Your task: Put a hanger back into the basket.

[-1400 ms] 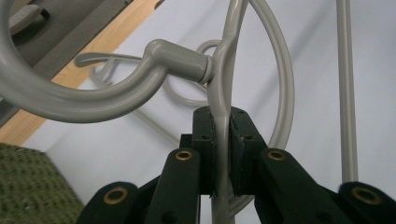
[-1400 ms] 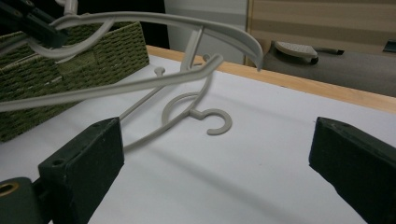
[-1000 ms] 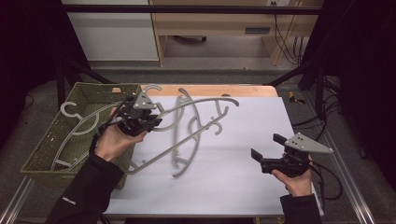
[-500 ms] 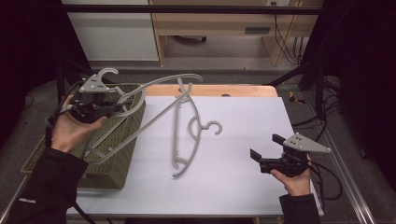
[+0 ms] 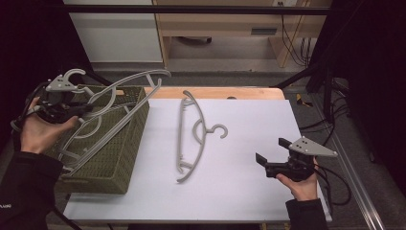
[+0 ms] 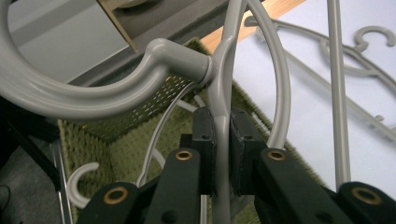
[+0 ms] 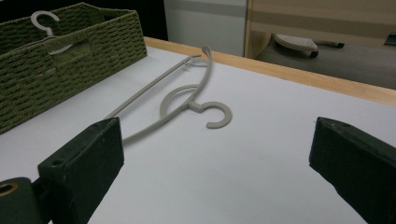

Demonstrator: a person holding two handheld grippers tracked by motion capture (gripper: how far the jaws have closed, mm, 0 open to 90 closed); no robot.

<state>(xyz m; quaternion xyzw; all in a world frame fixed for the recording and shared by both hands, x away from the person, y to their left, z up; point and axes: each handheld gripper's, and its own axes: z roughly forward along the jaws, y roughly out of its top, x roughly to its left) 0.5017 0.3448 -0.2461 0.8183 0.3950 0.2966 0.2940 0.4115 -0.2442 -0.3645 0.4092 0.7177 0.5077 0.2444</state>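
At the left of the high view the left tongs point(image 5: 72, 109) are clamped on the neck of a grey hanger point(image 5: 125, 93), just below its hook; in the left gripper view the stem is pinched between the two black pads. That hanger hangs tilted over the green woven basket point(image 5: 112, 160), its hook at the upper left and its long axis slanting from the lower left up toward the upper middle of the frame, one shoulder reaching past the basket's far rim. Other hangers already lie inside the basket. It appears the held hanger needs lowering with its length turned along the basket. A second hanger point(image 5: 190, 136) lies flat on the white tabletop point(image 5: 239, 191), its long axis running top to bottom in the centre, hook toward the right. The right tongs point(image 5: 271, 155), jaws apart and empty at the lower right, are the nearer to it.
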